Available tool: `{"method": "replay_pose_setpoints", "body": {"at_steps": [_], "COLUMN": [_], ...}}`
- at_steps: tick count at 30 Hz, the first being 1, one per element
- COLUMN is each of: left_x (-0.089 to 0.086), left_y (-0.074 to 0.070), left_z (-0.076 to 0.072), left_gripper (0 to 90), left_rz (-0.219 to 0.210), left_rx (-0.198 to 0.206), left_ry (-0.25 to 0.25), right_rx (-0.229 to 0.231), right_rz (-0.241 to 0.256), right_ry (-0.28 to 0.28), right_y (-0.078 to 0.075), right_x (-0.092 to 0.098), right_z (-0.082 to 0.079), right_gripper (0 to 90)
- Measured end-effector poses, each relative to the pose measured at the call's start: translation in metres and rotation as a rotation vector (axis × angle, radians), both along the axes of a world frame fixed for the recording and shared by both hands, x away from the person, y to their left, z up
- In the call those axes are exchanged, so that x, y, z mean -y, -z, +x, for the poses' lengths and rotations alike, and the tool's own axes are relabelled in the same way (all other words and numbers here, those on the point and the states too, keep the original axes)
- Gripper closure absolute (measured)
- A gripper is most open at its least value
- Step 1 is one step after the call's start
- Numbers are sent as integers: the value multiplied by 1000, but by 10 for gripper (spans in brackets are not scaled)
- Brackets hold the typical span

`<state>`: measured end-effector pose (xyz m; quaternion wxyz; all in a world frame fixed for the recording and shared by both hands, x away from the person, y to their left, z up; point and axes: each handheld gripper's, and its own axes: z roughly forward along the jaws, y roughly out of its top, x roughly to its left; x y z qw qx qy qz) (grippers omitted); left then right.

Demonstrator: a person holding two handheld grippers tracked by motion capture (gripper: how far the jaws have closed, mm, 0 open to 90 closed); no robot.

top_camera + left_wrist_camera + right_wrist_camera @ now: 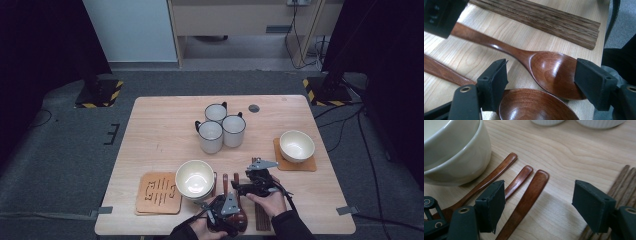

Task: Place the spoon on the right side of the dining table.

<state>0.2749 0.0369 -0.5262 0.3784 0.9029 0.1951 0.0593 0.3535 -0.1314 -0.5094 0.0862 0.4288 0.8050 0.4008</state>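
Observation:
Three dark wooden spoons (236,186) lie side by side near the table's front edge, handles pointing away from me. My left gripper (230,215) is open low over their bowl ends. In the left gripper view its jaws (541,73) straddle one spoon bowl (554,75), with a second spoon bowl (534,107) just beneath. My right gripper (243,187) is open over the handles. In the right gripper view its jaws (540,200) stand apart around two spoon handles (529,195), and a third handle (491,176) runs beside the stacked bowls.
Stacked cream bowls (194,178) stand left of the spoons, beside patterned wooden coasters (158,192). Dark chopsticks (262,217) lie right of the spoons. Three white mugs (221,127) cluster mid-table. Another bowl (297,145) rests on a coaster at the right.

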Motion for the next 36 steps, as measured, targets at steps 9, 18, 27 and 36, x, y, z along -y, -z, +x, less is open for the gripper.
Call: {"method": "replay_pose_setpoints", "body": {"at_steps": [9,18,27,36], "left_x": [0,-1,-1,0], "left_y": [0,1,1,1], "left_z": [-2,-1,-2,-2], "left_gripper": [253,256,256,257], "left_rz": [3,0,0,1], "left_rx": [5,3,0,-4], "left_ry": [5,6,3,-7], "right_rx": [-39,-84,-110,-88], "right_rz": [-2,-6,22,59], "right_ry": [-29,-59,-65,-90], "right_y": [4,6,1,-8], "right_x": [-1,-2,1,4], "right_z": [1,3,3,1], "right_gripper": [385,547,602,632]}}
